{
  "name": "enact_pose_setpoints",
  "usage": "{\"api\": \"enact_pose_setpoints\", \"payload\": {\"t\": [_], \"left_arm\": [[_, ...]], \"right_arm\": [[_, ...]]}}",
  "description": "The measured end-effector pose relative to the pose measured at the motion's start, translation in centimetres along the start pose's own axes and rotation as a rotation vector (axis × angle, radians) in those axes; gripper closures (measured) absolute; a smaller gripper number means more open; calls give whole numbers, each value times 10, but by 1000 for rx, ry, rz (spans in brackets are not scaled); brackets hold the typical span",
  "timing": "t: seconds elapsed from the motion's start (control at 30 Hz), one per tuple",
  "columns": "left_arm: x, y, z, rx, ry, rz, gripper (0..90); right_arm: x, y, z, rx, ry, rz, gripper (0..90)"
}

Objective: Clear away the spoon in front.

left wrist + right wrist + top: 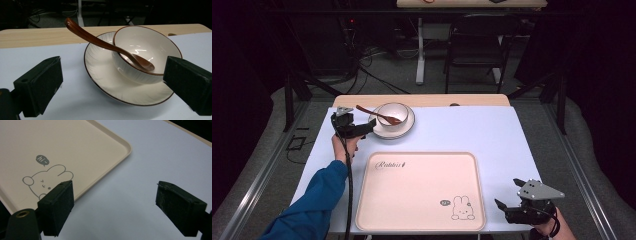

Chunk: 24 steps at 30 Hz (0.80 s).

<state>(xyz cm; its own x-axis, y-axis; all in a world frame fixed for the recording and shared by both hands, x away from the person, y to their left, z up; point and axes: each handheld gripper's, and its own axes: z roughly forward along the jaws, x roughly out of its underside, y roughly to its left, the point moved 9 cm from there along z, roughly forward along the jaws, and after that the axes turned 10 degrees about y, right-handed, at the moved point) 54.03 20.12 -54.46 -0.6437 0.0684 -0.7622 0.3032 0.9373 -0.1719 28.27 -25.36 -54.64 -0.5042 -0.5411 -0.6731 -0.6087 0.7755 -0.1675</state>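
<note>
A white bowl [393, 114] [147, 50] sits on a white ribbed plate [408, 130] [105, 77] at the far left of the table. A brown spoon [377, 114] [105, 45] rests in the bowl with its handle sticking out to the left. My left gripper [364, 128] [112, 85] is open just left of the plate, with the plate's near rim between its jaws, not touching. My right gripper [508, 194] [115, 202] is open low over the bare table at the near right, beside the corner of a cream tray [412, 200] [100, 142] printed with a bunny.
A wooden strip [422, 100] [37, 35] runs along the table's far edge. Beyond the table stand a chair [477, 45], a table leg [420, 50] and cables on the floor. White tabletop [472, 130] lies open between plate and tray.
</note>
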Motion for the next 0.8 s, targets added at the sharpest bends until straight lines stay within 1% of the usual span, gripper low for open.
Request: {"api": "enact_pose_setpoints", "payload": {"t": [0.07, 0.1, 0.13, 0.17, 0.2, 0.23, 0.27, 0.3, 0.33, 0.37, 0.43, 0.47, 0.5, 0.53, 0.6, 0.67, 0.8], "left_arm": [[-3, 2, 2, 6, -3, -9, 65], [-4, 3, 4, 4, -2, -12, 93], [-6, 4, 5, -4, -15, -17, 107], [-7, 5, 6, -3, -16, -14, 141], [-7, 5, 8, 3, -12, -17, 157], [-7, 6, 10, 3, -13, -30, 154], [-8, 6, 11, 10, -13, -33, 157], [-8, 7, 12, 6, -7, -35, 161], [-8, 8, 14, -3, -8, -39, 165], [-10, 9, 15, 0, -15, -45, 171], [-13, 12, 17, -9, -13, -41, 183], [-15, 13, 18, -15, -26, -39, 190], [-17, 16, 18, -13, -27, -44, 201], [-20, 18, 19, -12, -37, -61, 210], [-21, 21, 20, -12, -44, -74, 237], [-22, 22, 23, 5, -45, -91, 265], [-20, 21, 29, 9, -40, -88, 313]], "right_arm": [[0, 0, 0, 0, 1, 1, 143], [0, 0, 0, -1, 2, -1, 143], [0, 0, 0, -1, 2, -1, 143], [0, 0, 0, -1, 3, -2, 143], [0, 0, 0, -1, 3, -2, 143], [0, 0, 0, 0, 3, -4, 143], [0, 0, 0, 0, 3, -4, 143], [0, 0, 0, 0, 3, -4, 143], [0, 0, 0, 0, 3, -2, 143], [0, 0, 0, 0, 3, -3, 143], [0, 0, 0, 1, 4, -3, 143], [0, 0, 0, 0, 4, -2, 143], [0, 0, 0, 0, 4, -1, 143], [0, 0, 0, 0, 4, 1, 143], [0, 0, 0, 0, 4, 1, 143], [0, 0, 0, 1, 4, -1, 143], [0, 0, 0, 0, 4, -1, 143]]}}
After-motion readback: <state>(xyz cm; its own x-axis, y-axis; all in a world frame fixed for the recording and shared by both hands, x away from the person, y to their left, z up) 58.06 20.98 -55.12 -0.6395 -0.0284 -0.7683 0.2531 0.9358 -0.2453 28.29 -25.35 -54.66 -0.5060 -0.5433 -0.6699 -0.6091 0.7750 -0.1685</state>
